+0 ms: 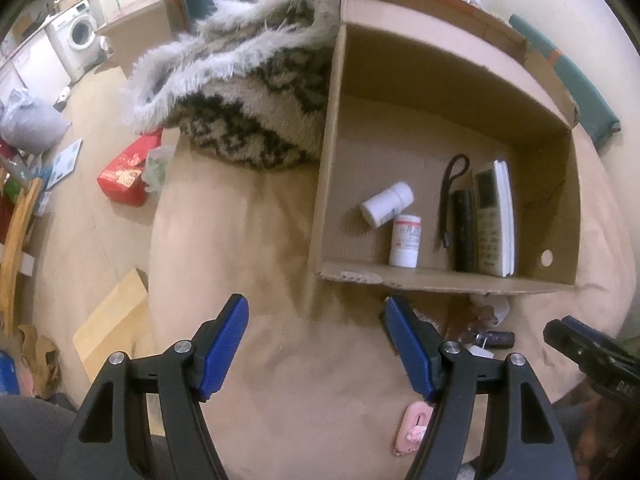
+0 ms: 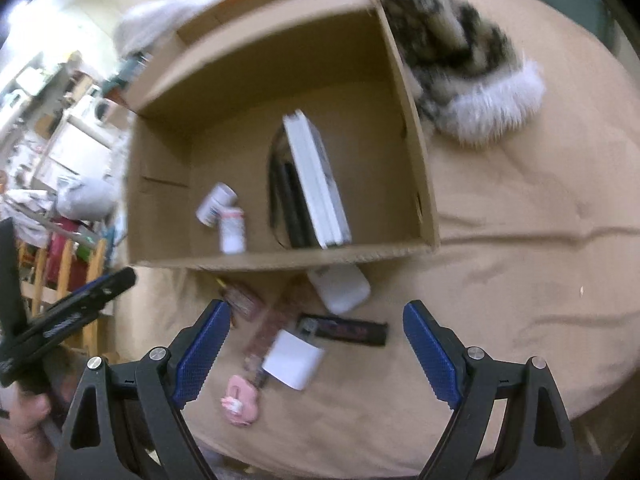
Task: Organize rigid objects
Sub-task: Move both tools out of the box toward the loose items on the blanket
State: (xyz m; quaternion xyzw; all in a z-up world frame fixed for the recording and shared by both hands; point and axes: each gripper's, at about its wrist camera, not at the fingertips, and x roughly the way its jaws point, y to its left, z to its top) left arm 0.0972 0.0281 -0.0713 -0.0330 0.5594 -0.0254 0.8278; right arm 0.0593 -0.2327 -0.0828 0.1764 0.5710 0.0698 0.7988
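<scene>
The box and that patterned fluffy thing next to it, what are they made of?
The box looks like plain brown corrugated cardboard, matte: its near edge is torn and shows the fluting. The fluffy thing seems to be a plush fabric, perhaps fleece or faux fur, cream with dark markings and a long, shaggy pale fringe. Whether it is a blanket or a garment, I cannot tell.

Matt corrugated cardboard box point(image 1: 404, 278); smooth white plastic bottles point(image 1: 387, 203) inside, plus glossy plastic remote point(image 1: 491, 216). Matt beige cloth point(image 1: 280, 340) underneath, slightly creased. Fluffy fur garment point(image 1: 240, 100). Ribbed blue plastic pads point(image 2: 202, 350), black plastic arms.
</scene>
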